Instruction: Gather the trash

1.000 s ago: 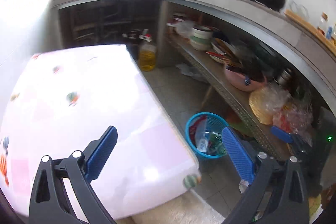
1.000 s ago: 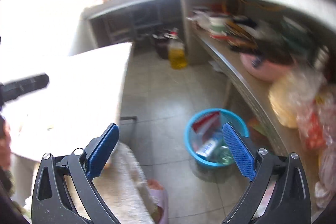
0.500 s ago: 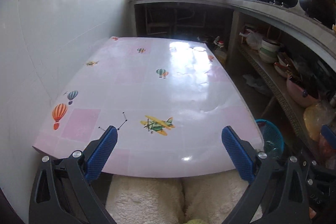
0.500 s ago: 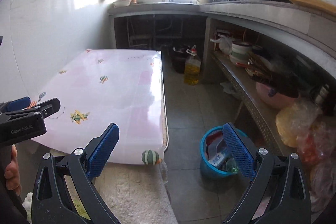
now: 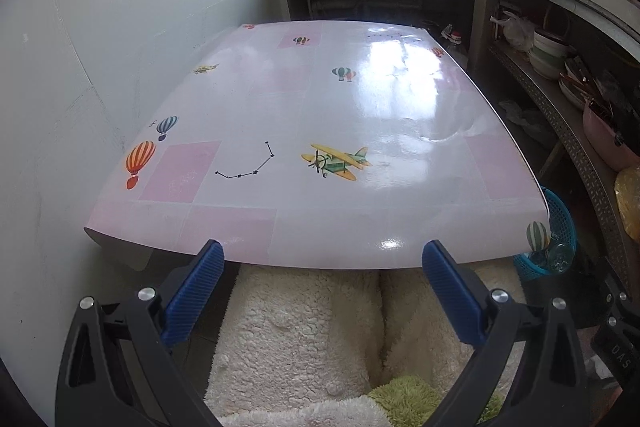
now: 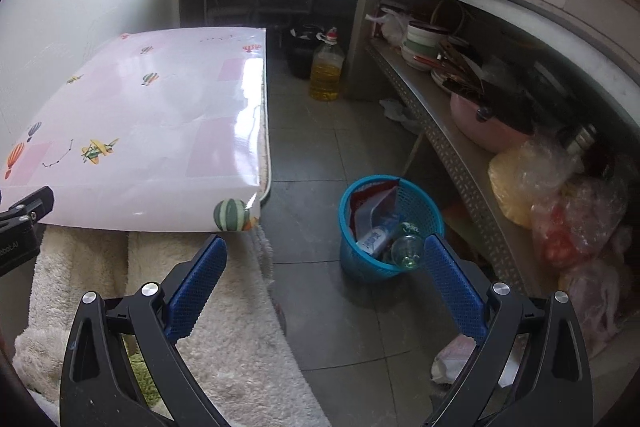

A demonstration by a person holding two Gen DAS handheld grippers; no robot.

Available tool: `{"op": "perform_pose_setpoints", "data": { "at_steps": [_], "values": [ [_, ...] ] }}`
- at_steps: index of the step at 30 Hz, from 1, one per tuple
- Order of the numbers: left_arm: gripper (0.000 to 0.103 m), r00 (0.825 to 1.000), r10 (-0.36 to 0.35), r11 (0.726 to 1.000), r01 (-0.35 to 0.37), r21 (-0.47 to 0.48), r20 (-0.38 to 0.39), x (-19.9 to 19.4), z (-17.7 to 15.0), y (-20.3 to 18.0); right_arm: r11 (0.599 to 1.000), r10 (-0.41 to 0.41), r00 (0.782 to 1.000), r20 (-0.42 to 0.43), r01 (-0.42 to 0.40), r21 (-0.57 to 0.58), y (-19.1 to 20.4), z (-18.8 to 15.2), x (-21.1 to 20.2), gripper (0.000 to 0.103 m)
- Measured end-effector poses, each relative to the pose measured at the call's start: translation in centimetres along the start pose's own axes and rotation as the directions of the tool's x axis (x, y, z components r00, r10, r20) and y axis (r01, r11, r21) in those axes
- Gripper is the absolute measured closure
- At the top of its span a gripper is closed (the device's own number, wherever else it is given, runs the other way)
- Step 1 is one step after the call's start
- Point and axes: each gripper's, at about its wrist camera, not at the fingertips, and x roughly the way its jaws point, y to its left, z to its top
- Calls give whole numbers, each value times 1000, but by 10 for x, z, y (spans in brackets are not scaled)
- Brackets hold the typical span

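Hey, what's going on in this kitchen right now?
A person is collecting trash with a gripper in each hand. Both the left gripper and the right gripper are open and hold nothing. The pink table has nothing lying on it, and the blue basket on the floor beside it holds a clear bottle and wrappers.

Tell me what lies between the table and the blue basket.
In the right wrist view, only bare grey floor tiles separate the table from the blue basket. The left wrist view hides that stretch behind the table's corner.
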Motion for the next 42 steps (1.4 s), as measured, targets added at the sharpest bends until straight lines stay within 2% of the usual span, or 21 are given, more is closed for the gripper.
{"op": "perform_pose_setpoints", "data": {
  "at_steps": [12, 42],
  "values": [
    [6, 1000, 19, 999, -19, -32, 12, -3, 5, 1, 999, -25, 1000, -14, 26, 23, -9, -2, -1, 8],
    [6, 999, -39, 999, 39, -5, -7, -8, 3, -13, 999, -43, 999, -2, 43, 25, -17, 0, -3, 8]
  ]
}}
